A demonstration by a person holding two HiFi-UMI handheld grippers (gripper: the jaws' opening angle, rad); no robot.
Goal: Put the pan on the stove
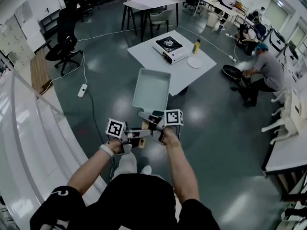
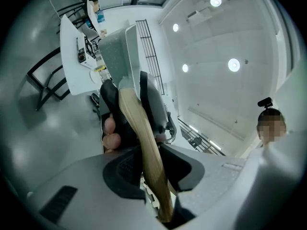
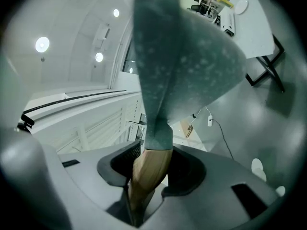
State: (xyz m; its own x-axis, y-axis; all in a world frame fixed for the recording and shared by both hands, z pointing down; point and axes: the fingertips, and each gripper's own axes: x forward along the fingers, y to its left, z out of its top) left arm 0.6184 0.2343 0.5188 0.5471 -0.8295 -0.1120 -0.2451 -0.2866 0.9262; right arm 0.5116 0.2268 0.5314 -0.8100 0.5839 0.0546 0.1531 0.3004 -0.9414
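A square grey-green pan with a wooden handle hangs in the air in front of me, above the floor. Both grippers are shut on that handle. My right gripper grips it close to the pan, and my left gripper grips its end. The left gripper view has the handle running between the jaws of the left gripper toward the pan. In the right gripper view the right gripper clamps the handle just below the pan. A portable stove sits on a white table ahead.
A yellow bottle and a white plate share the stove's table. A power strip with cables lies on the floor at left, near a black office chair. A person crouches at right. A white table stands at right.
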